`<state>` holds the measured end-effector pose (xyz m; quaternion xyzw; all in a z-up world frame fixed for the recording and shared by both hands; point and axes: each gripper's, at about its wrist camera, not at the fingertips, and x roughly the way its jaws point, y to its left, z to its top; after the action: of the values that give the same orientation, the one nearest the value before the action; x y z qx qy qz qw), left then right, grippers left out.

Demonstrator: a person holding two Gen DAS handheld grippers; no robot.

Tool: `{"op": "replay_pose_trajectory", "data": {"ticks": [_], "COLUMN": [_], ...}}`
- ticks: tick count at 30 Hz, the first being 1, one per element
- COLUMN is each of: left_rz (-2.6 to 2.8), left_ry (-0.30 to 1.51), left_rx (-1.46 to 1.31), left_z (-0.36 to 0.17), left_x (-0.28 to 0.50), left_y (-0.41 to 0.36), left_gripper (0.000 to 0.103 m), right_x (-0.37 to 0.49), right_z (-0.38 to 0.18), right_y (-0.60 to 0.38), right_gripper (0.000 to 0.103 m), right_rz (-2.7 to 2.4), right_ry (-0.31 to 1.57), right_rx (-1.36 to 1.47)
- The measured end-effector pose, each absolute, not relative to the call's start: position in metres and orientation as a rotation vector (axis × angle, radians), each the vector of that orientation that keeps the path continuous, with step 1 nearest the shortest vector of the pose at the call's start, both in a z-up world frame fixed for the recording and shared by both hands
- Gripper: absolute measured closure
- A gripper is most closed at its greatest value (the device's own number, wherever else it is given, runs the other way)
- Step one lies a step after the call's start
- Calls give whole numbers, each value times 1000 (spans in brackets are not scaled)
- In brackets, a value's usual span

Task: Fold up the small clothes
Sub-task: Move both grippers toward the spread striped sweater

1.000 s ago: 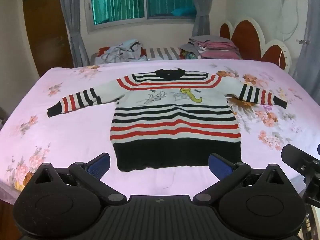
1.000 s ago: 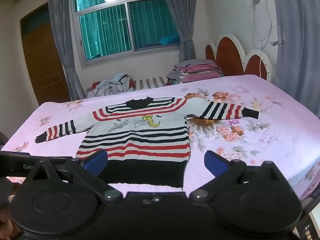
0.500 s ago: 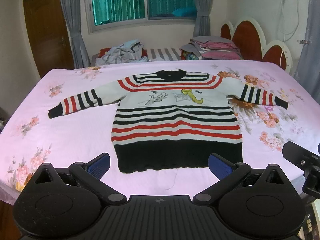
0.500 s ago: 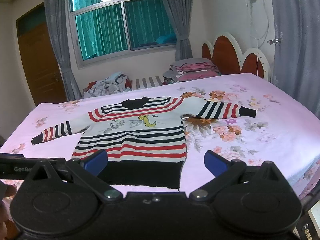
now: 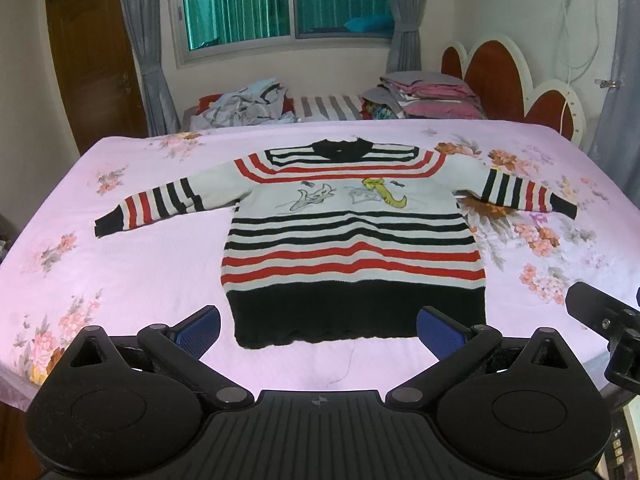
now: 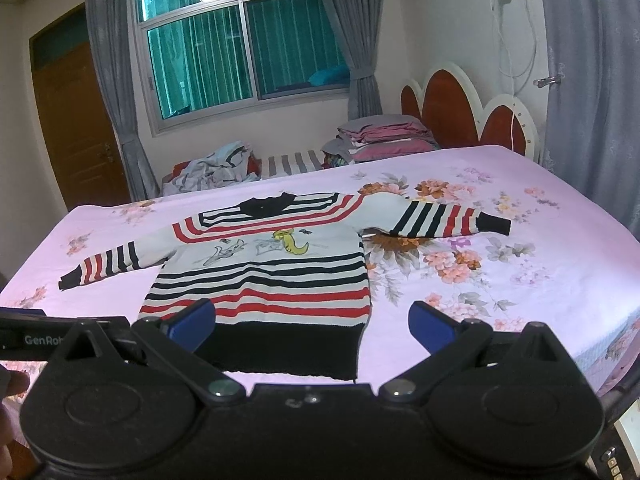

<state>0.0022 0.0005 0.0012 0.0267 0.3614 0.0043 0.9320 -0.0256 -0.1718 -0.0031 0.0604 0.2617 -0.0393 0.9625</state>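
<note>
A small striped sweater (image 5: 352, 236), red, black and white with a cartoon print, lies flat and face up on the pink floral bed (image 5: 120, 264), sleeves spread to both sides, black hem nearest me. It also shows in the right wrist view (image 6: 264, 280). My left gripper (image 5: 318, 326) is open and empty, hovering just short of the hem. My right gripper (image 6: 312, 322) is open and empty, above the hem's right part. The right gripper's body shows at the left wrist view's right edge (image 5: 604, 320).
A pile of loose clothes (image 5: 244, 104) and a stack of folded pink and grey bedding (image 5: 432, 94) sit beyond the bed's far edge. A red scalloped headboard (image 5: 500, 76) stands at the right. A wooden door (image 5: 88, 64) is at the far left.
Both grippers have drifted slightly; the sweater sits a little lower and nearer in both views. Both stay open and the sweater has not moved.
</note>
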Motion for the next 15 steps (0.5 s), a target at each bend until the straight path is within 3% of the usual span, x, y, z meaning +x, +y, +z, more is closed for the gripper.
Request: {"op": "replay_pose_trajectory", "data": {"ticks": [15], "left_rz": [11], "left_ry": [740], "left_rx": [56], "left_z": [0], "left_x": [6], "left_y": [0], "left_gripper": [0], "right_x": [-22], "right_z": [-4], "right_y": [-168], "right_gripper": [0], "right_rz": [-92], "right_ry": [532], "right_rx": [119]}}
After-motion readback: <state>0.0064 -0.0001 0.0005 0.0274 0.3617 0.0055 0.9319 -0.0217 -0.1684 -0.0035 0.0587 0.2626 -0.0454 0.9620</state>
